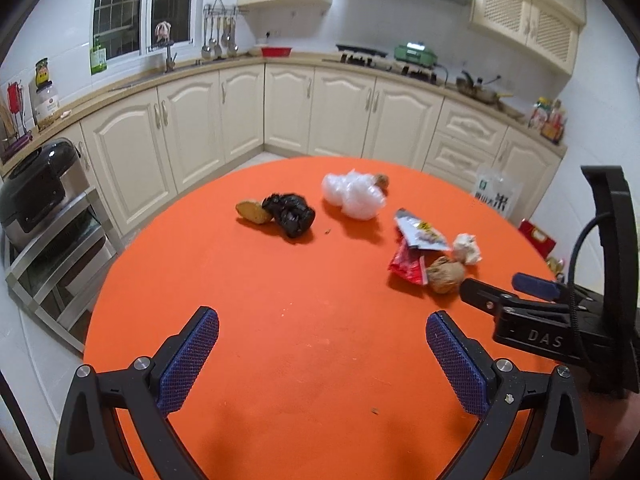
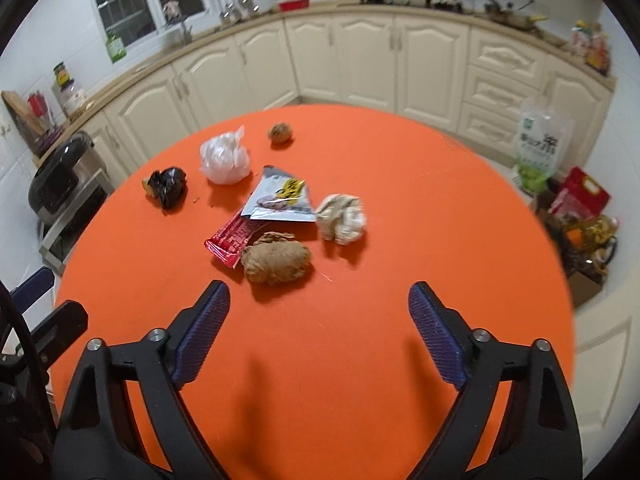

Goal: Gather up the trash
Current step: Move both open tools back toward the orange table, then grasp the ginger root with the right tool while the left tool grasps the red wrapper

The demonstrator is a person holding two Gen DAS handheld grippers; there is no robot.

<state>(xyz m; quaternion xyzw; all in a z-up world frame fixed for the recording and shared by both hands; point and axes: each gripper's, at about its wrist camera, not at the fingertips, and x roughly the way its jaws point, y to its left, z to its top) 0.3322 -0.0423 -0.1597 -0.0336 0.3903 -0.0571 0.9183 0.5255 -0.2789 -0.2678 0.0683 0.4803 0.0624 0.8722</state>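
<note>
Trash lies on a round orange table [image 1: 280, 360]. A brown crumpled paper ball [image 2: 276, 260] sits just ahead of my right gripper [image 2: 319, 289], which is open and empty. Beside the ball are a red wrapper [image 2: 230, 242], a silver snack packet [image 2: 280, 200] and a white crumpled tissue [image 2: 342, 218]. Farther back lie a white plastic bag [image 2: 224, 160], a black crumpled bag [image 2: 170, 186] and a small brown ball [image 2: 280, 133]. My left gripper [image 1: 322, 318] hangs open over bare table, well short of the black bag [image 1: 290, 214] and a tan food piece [image 1: 252, 212].
Cream kitchen cabinets [image 1: 280, 112] run behind the table. A black cooker on a steel rack [image 1: 36, 196] stands close to the table's left edge. A rice bag [image 2: 540, 148] and a red box [image 2: 584, 194] sit on the floor at the right.
</note>
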